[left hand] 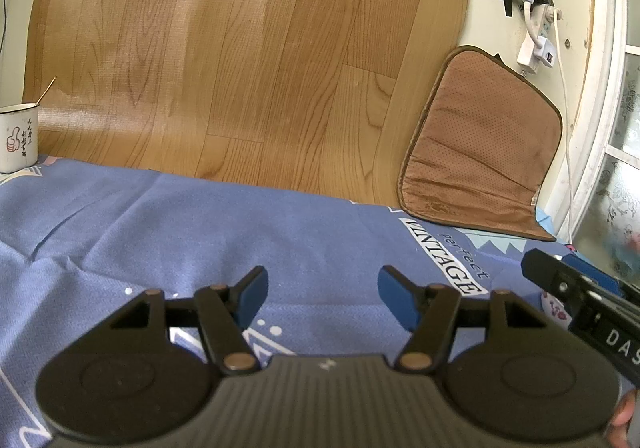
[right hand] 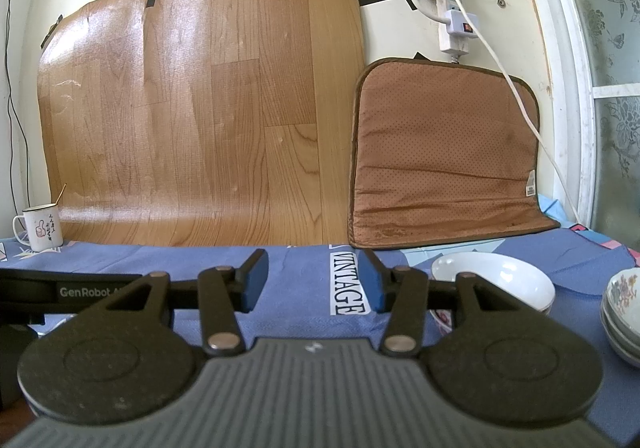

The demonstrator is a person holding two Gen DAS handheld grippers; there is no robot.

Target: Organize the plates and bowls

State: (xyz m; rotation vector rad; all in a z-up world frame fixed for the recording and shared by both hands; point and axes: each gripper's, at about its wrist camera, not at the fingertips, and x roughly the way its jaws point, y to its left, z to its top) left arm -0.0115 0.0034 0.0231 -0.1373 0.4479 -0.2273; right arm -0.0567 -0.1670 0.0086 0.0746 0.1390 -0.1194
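A plain white bowl [right hand: 496,280] sits on the blue tablecloth [right hand: 304,324] to the right of my right gripper [right hand: 312,280], partly hidden behind its right finger. Farther right, a stack of flower-patterned bowls [right hand: 622,312] stands at the frame's edge. My right gripper is open with only cloth showing between its blue pads. In the left wrist view my left gripper [left hand: 322,294] is also open over bare cloth [left hand: 160,232], holding nothing. The right gripper's black body [left hand: 580,296] shows at the right edge of the left wrist view, with a patterned dish edge [left hand: 554,306] behind it.
A white enamel mug [right hand: 40,228] with a stick in it stands at the far left by the wall. A brown seat cushion [right hand: 444,156] leans against the wall at the back right. Wood-grain sheet [right hand: 200,108] covers the wall; a power strip [right hand: 454,8] and cables hang above the cushion.
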